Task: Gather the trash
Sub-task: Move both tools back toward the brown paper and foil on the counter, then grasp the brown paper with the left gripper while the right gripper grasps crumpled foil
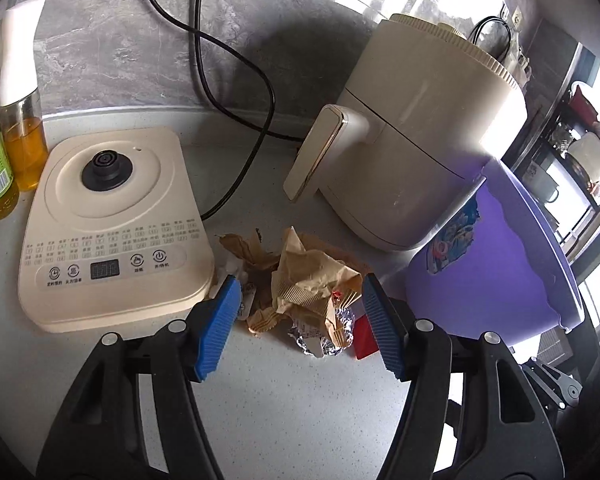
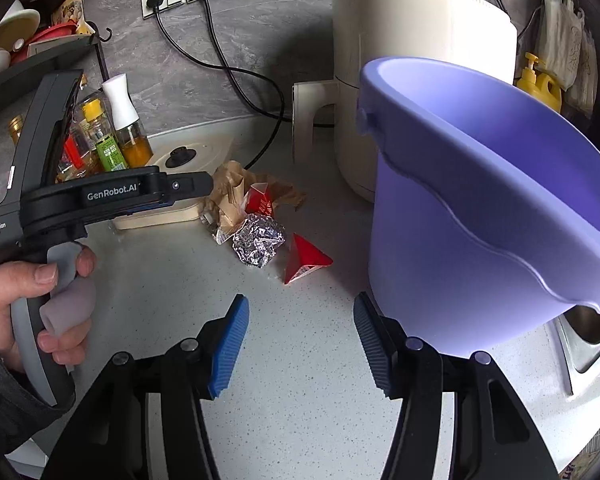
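A pile of trash lies on the speckled counter: crumpled brown paper (image 1: 304, 276), a foil ball (image 1: 324, 332) and a red wrapper (image 1: 364, 334). My left gripper (image 1: 300, 320) is open, its blue pads on either side of the pile's near edge, touching nothing I can see. In the right wrist view the brown paper (image 2: 232, 188), foil ball (image 2: 258, 244) and a red triangular wrapper (image 2: 302, 260) lie ahead of my right gripper (image 2: 300, 344). It is open and holds nothing. A purple bucket (image 2: 480, 220) stands just right of its right finger.
A cream air fryer (image 1: 420, 128) stands behind the pile, and a kettle base (image 1: 112, 220) lies to its left. Oil and sauce bottles (image 1: 20, 120) line the far left. Black cords (image 1: 228, 92) trail along the wall. A sink (image 2: 588, 340) lies right of the bucket. A hand (image 2: 20, 300) grips the left tool.
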Tool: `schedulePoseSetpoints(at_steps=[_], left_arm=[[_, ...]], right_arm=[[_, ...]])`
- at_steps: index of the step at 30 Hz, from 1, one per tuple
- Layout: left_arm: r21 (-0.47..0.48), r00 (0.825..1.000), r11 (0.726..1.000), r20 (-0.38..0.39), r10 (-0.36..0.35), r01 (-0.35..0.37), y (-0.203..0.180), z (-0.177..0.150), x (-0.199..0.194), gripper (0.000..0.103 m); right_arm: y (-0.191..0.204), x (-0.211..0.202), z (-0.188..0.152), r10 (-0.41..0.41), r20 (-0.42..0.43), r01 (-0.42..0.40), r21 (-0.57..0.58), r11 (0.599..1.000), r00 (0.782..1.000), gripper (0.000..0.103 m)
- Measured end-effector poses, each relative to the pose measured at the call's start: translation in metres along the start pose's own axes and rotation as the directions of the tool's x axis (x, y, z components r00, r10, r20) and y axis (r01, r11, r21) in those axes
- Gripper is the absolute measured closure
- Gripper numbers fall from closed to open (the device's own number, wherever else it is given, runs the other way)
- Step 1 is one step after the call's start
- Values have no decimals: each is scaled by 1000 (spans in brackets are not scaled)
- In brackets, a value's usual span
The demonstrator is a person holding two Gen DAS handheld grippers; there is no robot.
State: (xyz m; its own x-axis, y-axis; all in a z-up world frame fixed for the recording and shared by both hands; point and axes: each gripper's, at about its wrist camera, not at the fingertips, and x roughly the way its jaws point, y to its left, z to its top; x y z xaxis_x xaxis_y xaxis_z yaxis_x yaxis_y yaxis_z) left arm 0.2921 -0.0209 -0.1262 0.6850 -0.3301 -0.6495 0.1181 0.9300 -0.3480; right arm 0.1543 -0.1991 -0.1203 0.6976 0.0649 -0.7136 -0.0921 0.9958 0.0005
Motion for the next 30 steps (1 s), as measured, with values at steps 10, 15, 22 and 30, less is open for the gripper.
schedulePoseSetpoints(at_steps=[10,15,22,30], left_arm=[[36,1000,999,-17,15,-15,-3,-1,8,85],[15,996,996,31,86,-86,9,-10,-22,85],[-30,981,982,51,187,-186,34,-20,-56,85],[-71,970,970,58,238,-233,47,-34,-83,85]], right_arm=[[9,17,5,0,12,0,0,1000,1000,55],[7,32,8,-25,8,25,27,999,1000,58],[19,51,13,-28,16,28,17,999,999,59],[43,60,21,49,19,-49,-18,999,999,57]])
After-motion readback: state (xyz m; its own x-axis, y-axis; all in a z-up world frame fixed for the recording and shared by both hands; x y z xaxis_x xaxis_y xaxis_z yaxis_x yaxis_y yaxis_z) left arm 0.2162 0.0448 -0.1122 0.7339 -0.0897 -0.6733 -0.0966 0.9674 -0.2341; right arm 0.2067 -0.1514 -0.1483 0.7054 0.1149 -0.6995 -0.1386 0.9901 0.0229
